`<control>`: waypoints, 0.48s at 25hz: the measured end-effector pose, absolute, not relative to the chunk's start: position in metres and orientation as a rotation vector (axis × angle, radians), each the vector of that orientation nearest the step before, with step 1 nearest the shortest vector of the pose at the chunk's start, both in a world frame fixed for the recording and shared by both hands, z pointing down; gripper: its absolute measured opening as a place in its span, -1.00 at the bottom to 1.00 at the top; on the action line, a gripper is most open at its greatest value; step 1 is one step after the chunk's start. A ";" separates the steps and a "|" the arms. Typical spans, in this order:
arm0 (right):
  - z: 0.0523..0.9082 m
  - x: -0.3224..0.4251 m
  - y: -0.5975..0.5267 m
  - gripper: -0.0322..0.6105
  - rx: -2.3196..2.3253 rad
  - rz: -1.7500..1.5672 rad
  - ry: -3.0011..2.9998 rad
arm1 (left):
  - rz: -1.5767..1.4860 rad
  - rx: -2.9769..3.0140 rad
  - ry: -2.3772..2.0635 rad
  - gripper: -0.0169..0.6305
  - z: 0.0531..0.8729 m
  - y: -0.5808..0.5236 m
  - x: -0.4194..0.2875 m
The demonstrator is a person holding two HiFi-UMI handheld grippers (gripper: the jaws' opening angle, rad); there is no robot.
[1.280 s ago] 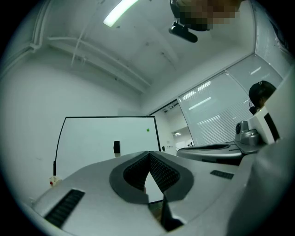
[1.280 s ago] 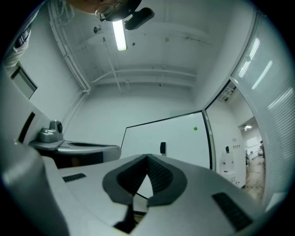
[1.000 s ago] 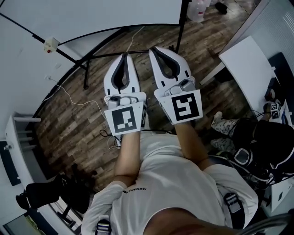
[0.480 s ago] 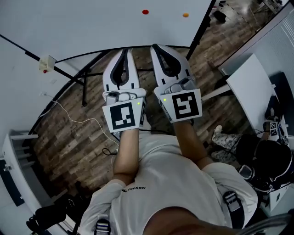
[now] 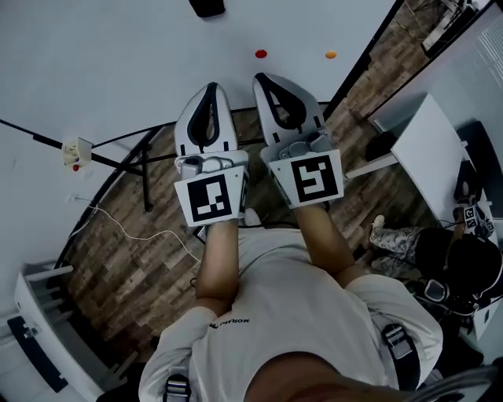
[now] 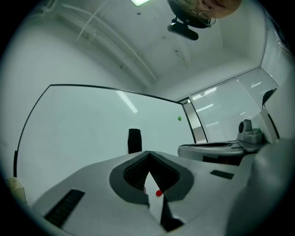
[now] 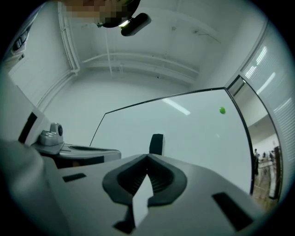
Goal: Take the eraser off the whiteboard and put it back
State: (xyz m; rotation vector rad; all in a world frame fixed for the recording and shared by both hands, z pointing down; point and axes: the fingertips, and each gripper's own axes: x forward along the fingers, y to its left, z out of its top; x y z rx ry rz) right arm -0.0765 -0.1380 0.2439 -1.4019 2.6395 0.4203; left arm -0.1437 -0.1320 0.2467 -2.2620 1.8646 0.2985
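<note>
**Both grippers shut and empty before the whiteboard, eraser on the board**

Starts nearest with a white shirt (image 5: pixel 291 314) at six o'clock in the head view, bare forearms reaching from it toward twelve. Holds the left gripper (image 5: pixel 211 86) and the right gripper (image 5: pixel 263 78) side by side, near each other, each with its marker cube (image 5: pixel 211 199) at the near end. Shows the left jaws pressed together at the tips in the left gripper view, nothing between them. Shows the same on the right: tips together, nothing clamped. Looks past both at wood-pattern floor (image 5: pixel 134 251) and the dark legs of a stand (image 5: pixel 146 180) at eight o'clock of the left gripper. Finds the whiteboard (image 5: pixel 141 47) beyond, filling the far side from ten to one o'clock. Places the eraser (image 5: pixel 206 6), a dark block, on the board's face at twelve o'clock of the left gripper's tips, well apart from them, cut by the top edge. Puts a red dot (image 5: pixel 260 54) on the board at twelve o'clock of the right gripper, and an orange dot (image 5: pixel 331 55) at two o'clock. Sees the eraser upright, just above the closed tips, in both gripper views.
</note>
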 end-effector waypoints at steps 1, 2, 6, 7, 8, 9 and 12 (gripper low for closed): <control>0.243 -0.079 -0.143 -0.86 -1.412 0.422 2.631 | 0.295 -2.282 1.849 -0.94 0.248 -0.138 -0.145; 0.243 -0.082 -0.147 -0.86 -1.421 0.421 2.626 | 0.287 -2.301 1.837 -0.94 0.250 -0.143 -0.147; 0.247 -0.088 -0.161 -0.86 -1.457 0.419 2.638 | 0.274 -2.327 1.838 -0.94 0.255 -0.159 -0.155; 0.247 -0.088 -0.165 -0.86 -1.465 0.419 2.638 | 0.269 -2.332 1.841 -0.94 0.256 -0.163 -0.156; 0.247 -0.087 -0.168 -0.86 -1.471 0.418 2.634 | 0.258 -2.338 1.842 -0.94 0.258 -0.166 -0.155; 0.246 -0.085 -0.171 -0.86 -1.476 0.420 2.631 | 0.251 -2.340 1.844 -0.94 0.260 -0.169 -0.155; 0.246 -0.078 -0.175 -0.86 -1.476 0.428 2.627 | 0.266 -2.334 1.855 -0.94 0.256 -0.176 -0.151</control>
